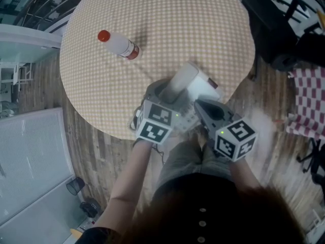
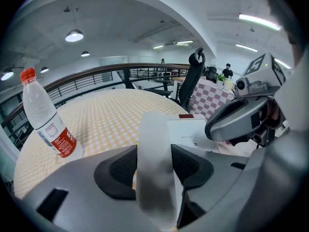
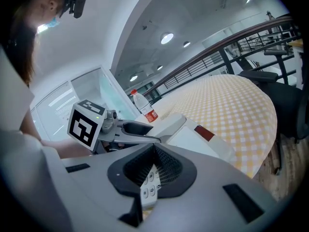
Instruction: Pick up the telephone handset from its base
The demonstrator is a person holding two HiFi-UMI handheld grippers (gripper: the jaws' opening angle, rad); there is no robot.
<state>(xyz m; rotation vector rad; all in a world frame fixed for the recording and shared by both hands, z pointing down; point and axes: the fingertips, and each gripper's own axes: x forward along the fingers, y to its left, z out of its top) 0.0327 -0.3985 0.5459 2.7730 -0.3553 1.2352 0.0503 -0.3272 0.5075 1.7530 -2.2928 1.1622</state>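
Observation:
A white telephone base (image 1: 205,80) sits at the near edge of the round checkered table (image 1: 167,19). Its long white handset (image 1: 179,83) lies on the base's left side. My left gripper (image 1: 163,91) is shut on the handset (image 2: 153,129), both dark pads (image 2: 124,167) against its sides. My right gripper (image 1: 201,107) is over the near right part of the base, its jaws shut with the tips together. In the right gripper view the keypad (image 3: 149,190) shows beneath that gripper (image 3: 154,146), with the handset (image 3: 166,124) beyond it.
A plastic water bottle (image 1: 119,43) with a red cap lies on the table's far left part. A dark office chair (image 1: 274,29) stands past the right rim, with a red checkered cloth (image 1: 310,100) beside it. The floor is wooden; railings ring the area.

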